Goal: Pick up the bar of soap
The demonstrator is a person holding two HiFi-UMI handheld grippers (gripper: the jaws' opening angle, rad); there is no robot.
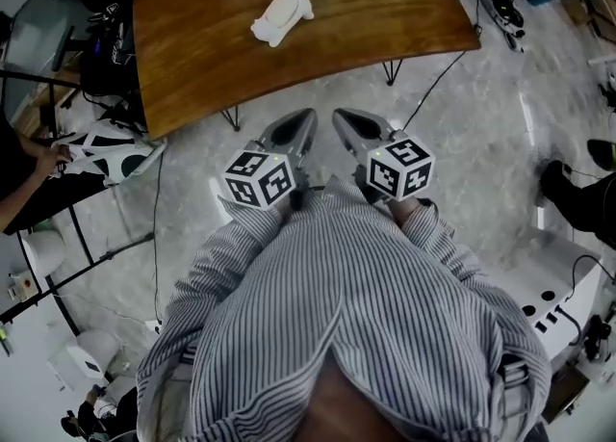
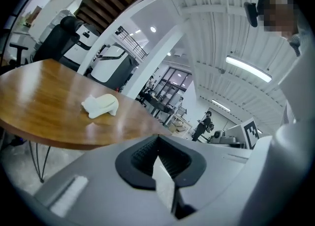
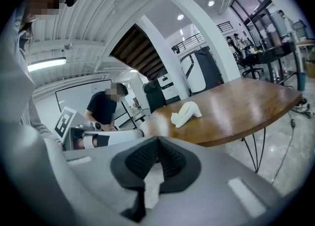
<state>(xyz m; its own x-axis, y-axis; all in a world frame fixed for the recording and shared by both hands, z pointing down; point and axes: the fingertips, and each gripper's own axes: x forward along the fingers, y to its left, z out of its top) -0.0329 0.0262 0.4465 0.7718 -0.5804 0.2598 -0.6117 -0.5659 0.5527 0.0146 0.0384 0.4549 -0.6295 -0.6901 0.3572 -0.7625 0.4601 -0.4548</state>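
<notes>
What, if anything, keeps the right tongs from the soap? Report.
Likely nothing, so yes. The soap lies alone on the table, its near side bare. The right tongs hang shut short of the table edge and must advance and open.

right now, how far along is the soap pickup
Done: nothing yet; the bar of soap lies untouched on the wooden table. In hand: nothing; the left gripper and right gripper are both shut and empty, short of the table's edge. Left: reach over, open, close on the soap, lift.
</notes>
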